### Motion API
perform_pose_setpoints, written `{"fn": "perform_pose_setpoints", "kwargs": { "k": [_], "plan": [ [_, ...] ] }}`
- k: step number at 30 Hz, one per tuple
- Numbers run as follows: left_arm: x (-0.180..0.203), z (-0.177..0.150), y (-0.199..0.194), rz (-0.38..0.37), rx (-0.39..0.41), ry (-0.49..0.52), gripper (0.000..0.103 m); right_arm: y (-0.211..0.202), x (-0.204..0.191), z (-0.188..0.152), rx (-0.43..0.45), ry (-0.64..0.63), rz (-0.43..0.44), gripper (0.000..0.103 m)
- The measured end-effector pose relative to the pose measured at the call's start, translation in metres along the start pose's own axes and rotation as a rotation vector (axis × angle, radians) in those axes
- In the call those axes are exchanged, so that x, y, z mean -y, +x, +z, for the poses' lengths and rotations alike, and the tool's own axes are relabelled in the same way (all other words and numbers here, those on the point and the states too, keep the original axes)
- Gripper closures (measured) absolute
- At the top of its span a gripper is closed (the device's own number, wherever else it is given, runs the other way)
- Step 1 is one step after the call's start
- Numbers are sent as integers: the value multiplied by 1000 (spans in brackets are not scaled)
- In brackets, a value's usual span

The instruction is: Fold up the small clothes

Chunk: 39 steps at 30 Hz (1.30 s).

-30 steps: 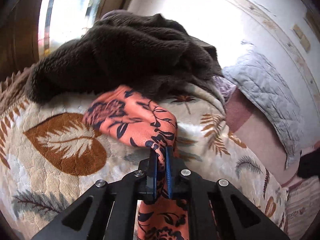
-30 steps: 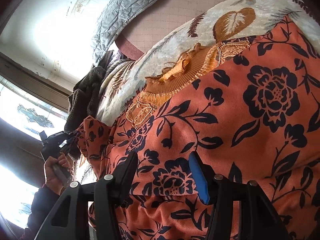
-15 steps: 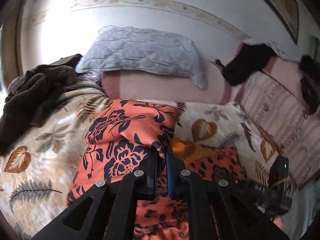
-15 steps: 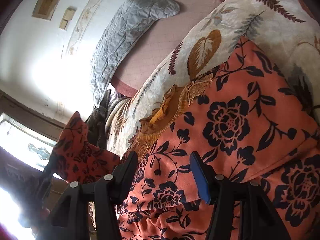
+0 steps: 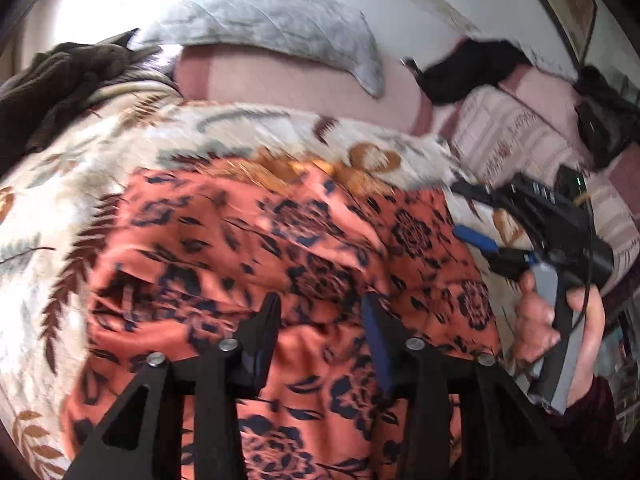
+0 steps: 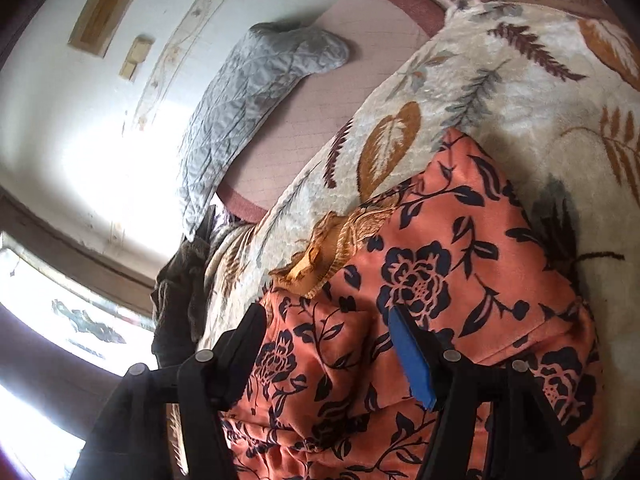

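Left wrist view shows the left gripper (image 5: 320, 320) with its jaws spread wide and nothing between them, poised over the orange garment with a dark navy flower print (image 5: 280, 248), which lies flat on the cream plush blanket with brown and grey leaf motifs (image 5: 60, 184). The picture is blurred, so finer folds cannot be read. The garment's long axis runs from the camera toward its golden-brown knitted collar (image 5: 288, 168), which points at the far pink mattress sheet (image 5: 280, 76) and the grey quilted pillow (image 5: 272, 24). At the garment's right edge the right gripper (image 5: 472, 216) is held in the person's right hand (image 5: 536, 320), jaws parted, one blue pad over the cloth. Right wrist view shows that gripper (image 6: 328, 344) open as well, empty, just above the garment (image 6: 440, 280); here a folded layer ends in a straight edge running across the cloth, and the collar (image 6: 340, 240) lies at the upper left edge. Bare blanket (image 6: 520, 80) spreads beyond the collar and along the right side. A dark brown fleece heap (image 5: 60, 84) lies at the blanket's far left corner, well apart from the garment, and black clothes (image 5: 472, 68) lie at the far right.
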<state>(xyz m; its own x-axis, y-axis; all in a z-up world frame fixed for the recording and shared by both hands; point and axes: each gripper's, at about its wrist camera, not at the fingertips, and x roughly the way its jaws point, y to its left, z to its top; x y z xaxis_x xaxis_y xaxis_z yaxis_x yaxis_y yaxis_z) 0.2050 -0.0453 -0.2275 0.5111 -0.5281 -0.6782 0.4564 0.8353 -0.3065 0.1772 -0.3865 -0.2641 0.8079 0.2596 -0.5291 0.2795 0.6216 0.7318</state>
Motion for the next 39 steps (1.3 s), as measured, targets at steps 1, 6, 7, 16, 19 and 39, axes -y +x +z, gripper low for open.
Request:
{"fn": "perform_pose_setpoints", "kwargs": {
  "k": [1,6,7,16,19,39],
  "plan": [
    [-15,5,-9,60,63,-40,46,4,-13,-5,-13,-59,-9,35],
    [-81,20,-14,215,191,-253,46,30,-73,-51,-90,-403,-69,35],
    [-89,20,-8,226,179,-274,46,38,-81,-60,-107,-455,-95,35],
    [-110,-4,49,366,-102,-260,43,94,-106,-110,-170,-724,-305,29],
    [-103,-6,47,391,-97,-207,43,108,-101,-110,-151,-701,-372,30],
    [-74,6,19,493,83,-73,43,-42,45,5,129,122,-179,21]
  ]
}}
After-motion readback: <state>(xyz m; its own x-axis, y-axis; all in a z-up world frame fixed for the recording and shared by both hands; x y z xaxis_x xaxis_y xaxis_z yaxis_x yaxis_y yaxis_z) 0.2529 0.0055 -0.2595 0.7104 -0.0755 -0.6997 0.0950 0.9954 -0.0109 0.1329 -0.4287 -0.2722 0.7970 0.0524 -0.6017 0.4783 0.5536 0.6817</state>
